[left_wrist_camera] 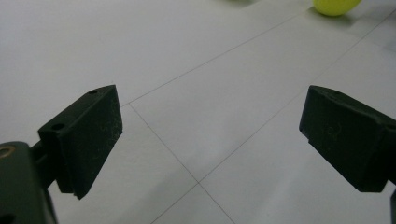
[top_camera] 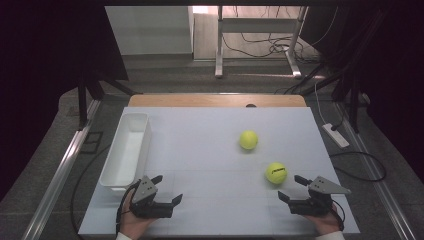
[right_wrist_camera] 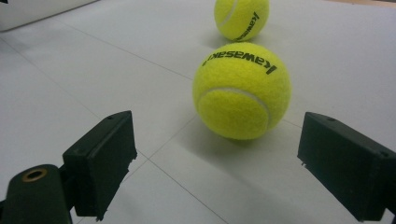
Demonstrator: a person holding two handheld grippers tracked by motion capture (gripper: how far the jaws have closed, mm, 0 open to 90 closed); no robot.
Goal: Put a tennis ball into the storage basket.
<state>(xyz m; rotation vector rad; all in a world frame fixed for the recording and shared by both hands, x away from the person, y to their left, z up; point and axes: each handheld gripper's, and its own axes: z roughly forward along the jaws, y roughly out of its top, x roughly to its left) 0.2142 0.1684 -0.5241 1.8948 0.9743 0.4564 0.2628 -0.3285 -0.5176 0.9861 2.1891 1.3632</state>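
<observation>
The near tennis ball [right_wrist_camera: 242, 91], printed "Kawasaki" in black, rests on the white bench [top_camera: 210, 145] just ahead of the right gripper [top_camera: 293, 189], whose jaws stand wide. A second ball [right_wrist_camera: 241, 18] lies beyond. The left gripper [top_camera: 167, 190] gapes wide over bare bench.

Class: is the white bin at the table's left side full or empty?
Empty: the white bin shows a bare white floor; both tennis balls lie outside.
</observation>
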